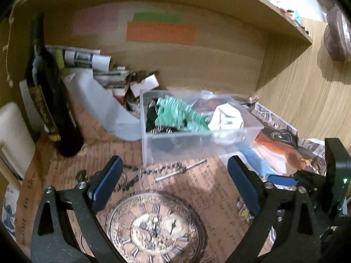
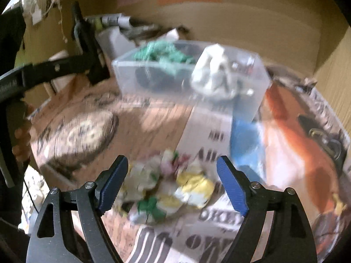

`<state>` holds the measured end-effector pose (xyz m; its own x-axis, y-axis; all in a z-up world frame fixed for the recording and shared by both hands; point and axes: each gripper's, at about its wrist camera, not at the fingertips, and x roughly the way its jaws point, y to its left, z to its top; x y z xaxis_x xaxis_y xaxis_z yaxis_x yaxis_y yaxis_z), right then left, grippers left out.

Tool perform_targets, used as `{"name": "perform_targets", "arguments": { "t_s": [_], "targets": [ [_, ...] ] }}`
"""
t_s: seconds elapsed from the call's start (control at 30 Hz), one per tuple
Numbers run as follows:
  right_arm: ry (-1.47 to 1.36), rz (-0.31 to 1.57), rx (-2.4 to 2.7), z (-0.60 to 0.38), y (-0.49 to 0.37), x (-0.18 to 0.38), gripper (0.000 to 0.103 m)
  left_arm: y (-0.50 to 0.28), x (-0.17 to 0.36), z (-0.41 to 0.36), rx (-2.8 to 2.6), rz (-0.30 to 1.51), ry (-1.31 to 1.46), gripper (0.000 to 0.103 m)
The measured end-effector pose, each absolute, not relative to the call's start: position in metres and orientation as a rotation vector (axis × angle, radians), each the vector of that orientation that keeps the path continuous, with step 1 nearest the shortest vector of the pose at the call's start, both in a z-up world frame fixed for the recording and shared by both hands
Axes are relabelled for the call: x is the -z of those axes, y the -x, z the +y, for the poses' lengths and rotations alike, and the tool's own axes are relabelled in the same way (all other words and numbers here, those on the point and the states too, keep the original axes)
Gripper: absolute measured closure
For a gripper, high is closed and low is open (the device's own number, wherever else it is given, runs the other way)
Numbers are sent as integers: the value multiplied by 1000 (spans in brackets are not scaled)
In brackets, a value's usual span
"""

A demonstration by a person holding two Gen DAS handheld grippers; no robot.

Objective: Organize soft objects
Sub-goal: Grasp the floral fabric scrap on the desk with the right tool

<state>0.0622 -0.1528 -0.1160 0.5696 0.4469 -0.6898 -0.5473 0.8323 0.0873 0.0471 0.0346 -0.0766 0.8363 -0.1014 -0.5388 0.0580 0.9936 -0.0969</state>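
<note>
While both tools hover above the printed paper-covered desk surface (image 1: 197,188), neither holds anything. The left gripper (image 1: 173,184) has its blue-padded jaws spread wide, over the pocket-watch print (image 1: 153,225) near the front edge of the surface. The right gripper (image 2: 172,184) is also spread wide, jaws on either side of a crumpled floral cloth, white, yellow, pink and green (image 2: 169,186), which lies on the newspaper-style print near the front edge; whether the pads touch it I cannot tell, the right view is motion-blurred.

The clear rectangular plastic bin (image 1: 175,144) sits toward the back of the surface, under the wooden shelf (image 1: 219,2). Inside it: a green-and-white patterned soft fabric item (image 1: 179,115) at the left-middle on top of something black, and a white crumpled cloth (image 1: 227,118) at the right end, leaning against the front wall. The same bin (image 2: 188,81) shows in the right view, well apart from the floral cloth.

A tall dark glass bottle (image 1: 48,100) stands at the back left corner, just beside a white translucent plastic container (image 1: 103,107) and a pile of rolled papers (image 1: 87,58). Coloured paper notes, orange (image 1: 160,32), green and pink, stick to the back wall.
</note>
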Motion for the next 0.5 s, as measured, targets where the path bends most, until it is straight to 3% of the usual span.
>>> {"name": "perform_targets", "arguments": {
  "t_s": [0.07,0.1,0.17,0.3,0.4,0.5],
  "targets": [
    [157,784,-592,-150,-60,122,26,-47,82,37,82,590,87,6],
    [161,791,-596,-148,-60,123,35,-47,85,38,82,599,95,6],
    [177,795,-593,-146,-59,126,41,-48,90,40,81,609,108,6],
    [180,787,-602,-144,-59,123,78,-50,92,40,78,607,118,6],
    [171,781,-597,-142,-65,119,87,-51,89,39,83,595,122,6],
    [172,751,-589,-142,-66,110,88,-52,85,38,82,576,115,6]
  ]
}}
